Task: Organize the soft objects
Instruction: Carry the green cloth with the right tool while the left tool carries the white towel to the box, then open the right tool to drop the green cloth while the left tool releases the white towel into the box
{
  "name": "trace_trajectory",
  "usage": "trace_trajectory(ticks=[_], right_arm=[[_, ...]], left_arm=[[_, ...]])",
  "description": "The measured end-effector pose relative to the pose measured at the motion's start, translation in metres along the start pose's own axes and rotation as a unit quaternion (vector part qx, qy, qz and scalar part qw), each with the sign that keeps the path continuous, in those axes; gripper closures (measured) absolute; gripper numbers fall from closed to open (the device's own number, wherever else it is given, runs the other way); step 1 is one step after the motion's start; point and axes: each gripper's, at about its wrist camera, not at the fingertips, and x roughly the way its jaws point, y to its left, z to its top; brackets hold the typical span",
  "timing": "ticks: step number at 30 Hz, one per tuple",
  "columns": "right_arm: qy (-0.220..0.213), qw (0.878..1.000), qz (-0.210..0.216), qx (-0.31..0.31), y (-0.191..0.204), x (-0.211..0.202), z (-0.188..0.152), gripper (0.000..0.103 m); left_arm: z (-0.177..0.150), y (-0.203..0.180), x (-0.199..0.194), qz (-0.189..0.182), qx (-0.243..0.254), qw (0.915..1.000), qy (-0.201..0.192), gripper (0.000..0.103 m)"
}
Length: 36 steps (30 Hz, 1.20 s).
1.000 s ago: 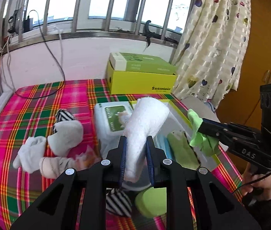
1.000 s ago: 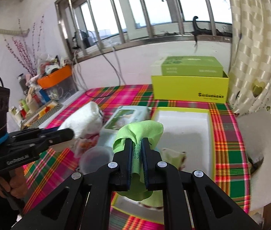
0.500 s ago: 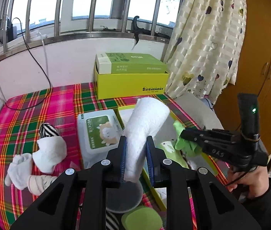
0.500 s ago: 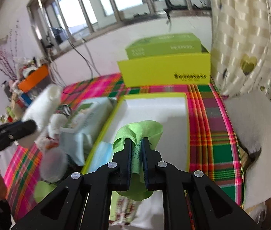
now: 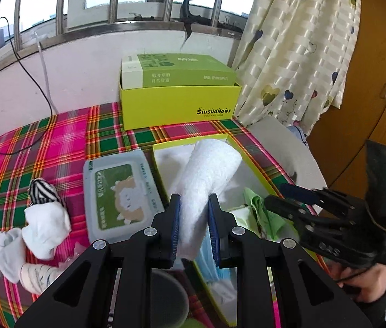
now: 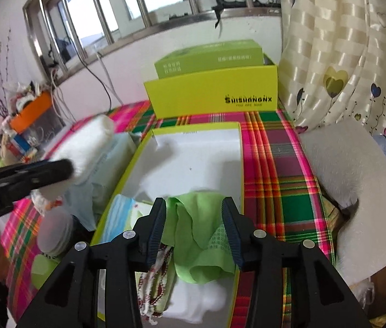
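My left gripper is shut on a rolled white towel and holds it over the left edge of the yellow-rimmed box. My right gripper is open over the near end of the same box. A light green cloth lies loose between its fingers, resting on other cloths in the box. The right gripper also shows in the left wrist view, and the left gripper in the right wrist view. White socks and a striped sock lie on the plaid tablecloth to the left.
A wet-wipes pack lies beside the box on the left. A tall yellow box holding a green carton stands at the back by the wall. A curtain hangs at the right. A grey round lid sits near the front.
My right gripper has opened and let go of the green cloth, which now rests in the box. My left gripper has carried the towel closer over the box.
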Motion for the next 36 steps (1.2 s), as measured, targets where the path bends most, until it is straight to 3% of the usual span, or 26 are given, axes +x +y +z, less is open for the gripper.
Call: trace_trajectory(ticks=[9,23,36], right_arm=[[-0.013,1.0,0.016,0.011,-0.003,-0.008,0.0,0.061],[-0.01,0.999,0.028,0.01,0.0,-0.008,-0.002,0.061],[-0.015,0.999,0.031,0.013,-0.001,-0.01,-0.003,0.061]], left_arm=[[0.019,-0.005,0.043,-0.003,-0.023,0.9985,0.05,0.083],[0.024,0.005,0.093,-0.014,-0.095,0.9893,0.11,0.079],[0.028,0.011,0.071,-0.034,-0.094,0.9916,0.082,0.065]])
